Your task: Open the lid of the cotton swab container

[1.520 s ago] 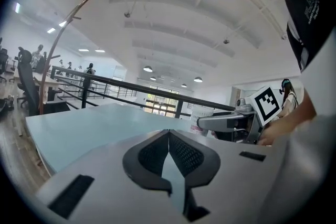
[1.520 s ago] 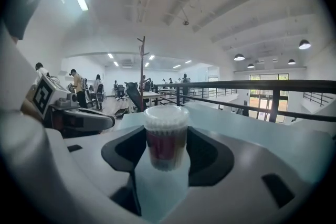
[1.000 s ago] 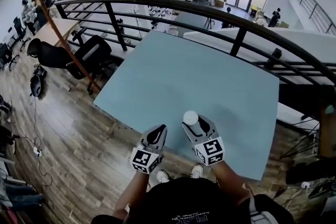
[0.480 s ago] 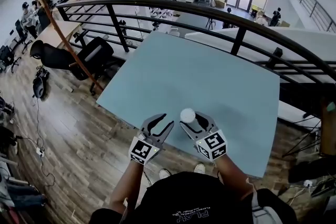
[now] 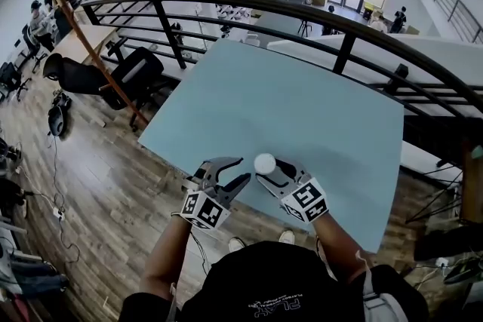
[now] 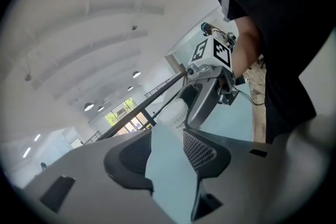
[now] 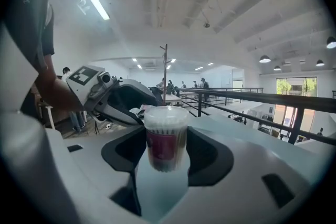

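The cotton swab container [image 7: 165,139] is a small clear tub with a red label and a pale lid [image 5: 265,163]. My right gripper [image 7: 165,150] is shut on its sides and holds it upright over the near edge of the light-blue table [image 5: 302,94]. In the head view the right gripper [image 5: 270,167] is right of centre. My left gripper [image 5: 243,170] lies just left of the lid, its jaws opening with nothing between them. In the left gripper view the left gripper [image 6: 168,149] points at the container [image 6: 176,115], a short way off.
A dark metal railing [image 5: 343,49] curves round the far side of the table. Wooden floor [image 5: 106,185] lies below at the left, with office chairs [image 5: 98,75]. A person's forearms and black shirt [image 5: 256,283] fill the bottom of the head view.
The left gripper's jaws went from together to wide apart, and it swung its tips toward the container. The right gripper carried the container a little forward and left.
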`<state>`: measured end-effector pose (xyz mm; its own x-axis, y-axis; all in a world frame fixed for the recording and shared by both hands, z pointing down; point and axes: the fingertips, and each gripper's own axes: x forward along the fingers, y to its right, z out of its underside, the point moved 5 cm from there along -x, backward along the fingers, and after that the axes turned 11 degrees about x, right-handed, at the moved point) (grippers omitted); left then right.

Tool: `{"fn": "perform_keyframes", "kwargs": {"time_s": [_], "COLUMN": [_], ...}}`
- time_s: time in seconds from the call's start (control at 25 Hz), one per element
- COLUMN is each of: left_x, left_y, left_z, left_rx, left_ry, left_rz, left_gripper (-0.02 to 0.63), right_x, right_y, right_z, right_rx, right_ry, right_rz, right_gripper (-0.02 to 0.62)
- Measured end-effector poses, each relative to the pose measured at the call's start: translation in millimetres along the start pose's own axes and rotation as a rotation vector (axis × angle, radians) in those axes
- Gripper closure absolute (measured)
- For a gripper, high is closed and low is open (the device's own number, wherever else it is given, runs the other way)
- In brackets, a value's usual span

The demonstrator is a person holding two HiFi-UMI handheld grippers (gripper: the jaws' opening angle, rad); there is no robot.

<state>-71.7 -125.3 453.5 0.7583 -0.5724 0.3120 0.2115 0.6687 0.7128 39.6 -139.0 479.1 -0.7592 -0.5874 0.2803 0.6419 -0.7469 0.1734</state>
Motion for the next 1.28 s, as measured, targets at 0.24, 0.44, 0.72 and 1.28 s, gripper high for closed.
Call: {"fn": "perform_keyframes", "kwargs": {"time_s": [0.24, 0.44, 0.72, 1.28], "left_x": [9.5, 12.8, 17.1, 12.2], "left_y": [1.1, 1.1, 6.7, 3.1], "left_z": [-2.1, -2.1, -9.4, -8.5], "left_rx": [0.193, 0.285, 0.427, 0.463], "left_ry": [-0.058, -0.082, -0.119, -0.151], "left_rz": [0.067, 0.101, 0.141, 0.136], "left_gripper": [0.42, 0.417, 0.422, 0.477], "right_x": [10.2, 15.1, 14.2, 18.0], "right_y": [-4.3, -3.4, -2.2, -9.5], "right_z": [3.7, 3.2, 2.0, -9.6], "right_rx": [-0.027, -0.042, -0.098, -0.142], "right_ry": [-0.047, -0.061, -0.086, -0.084], "right_rz": [-0.046, -0.061, -0.064, -0.062], "right_gripper": [0.345, 0.345, 0.347, 0.359]}}
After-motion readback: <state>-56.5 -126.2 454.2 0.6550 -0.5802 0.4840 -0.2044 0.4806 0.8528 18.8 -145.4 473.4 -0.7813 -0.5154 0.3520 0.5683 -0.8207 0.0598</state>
